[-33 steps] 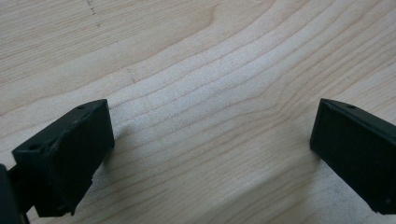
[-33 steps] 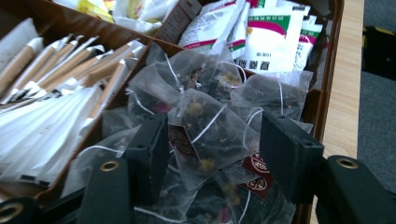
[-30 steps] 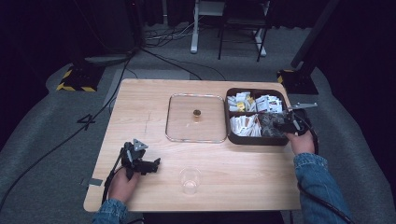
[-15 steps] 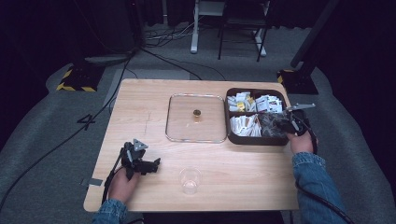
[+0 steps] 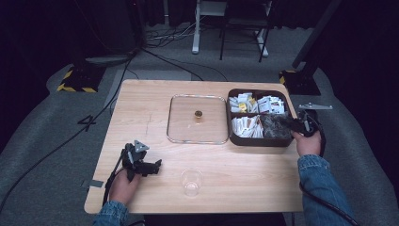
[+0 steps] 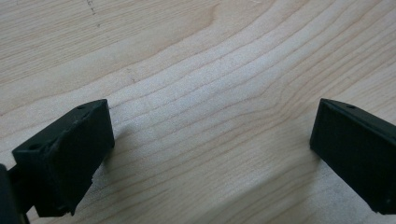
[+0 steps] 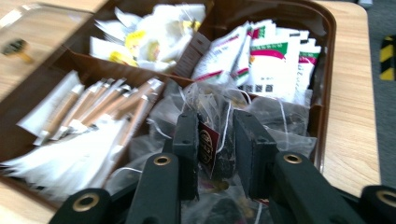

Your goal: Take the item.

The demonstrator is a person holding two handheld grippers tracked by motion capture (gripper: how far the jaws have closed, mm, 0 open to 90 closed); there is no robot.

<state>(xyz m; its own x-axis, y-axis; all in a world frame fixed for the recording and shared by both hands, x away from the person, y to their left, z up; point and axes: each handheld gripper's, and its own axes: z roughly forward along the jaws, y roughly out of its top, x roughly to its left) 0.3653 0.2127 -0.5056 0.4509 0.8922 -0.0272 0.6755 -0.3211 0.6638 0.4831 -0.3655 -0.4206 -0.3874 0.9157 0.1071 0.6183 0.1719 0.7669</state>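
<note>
A brown compartment box point(image 5: 258, 140) stands at the table's right side. Its near right compartment holds several clear tea bags with dark leaves. My right gripper point(image 5: 292, 124) reaches into that compartment from the right. In the right gripper view, the right gripper point(image 7: 215, 120) is shut on one dark tea bag point(image 7: 208, 140) with a red tag, pinched between both pads. My left gripper point(image 5: 153, 165) rests on the bare wood at the front left, and in its own view the left gripper point(image 6: 212, 119) stands wide open with nothing between its jaws.
A clear lid point(image 5: 183, 123) with a gold knob point(image 5: 198, 114) lies flat left of the box. A clear plastic cup point(image 5: 191, 181) stands near the front edge. Other compartments hold paper sticks point(image 7: 88, 109), white sachets point(image 7: 275, 60) and yellow-marked packets point(image 7: 140, 39).
The right hand has shifted only slightly at the box's near right compartment. The left hand and its gripper have stayed where they were.
</note>
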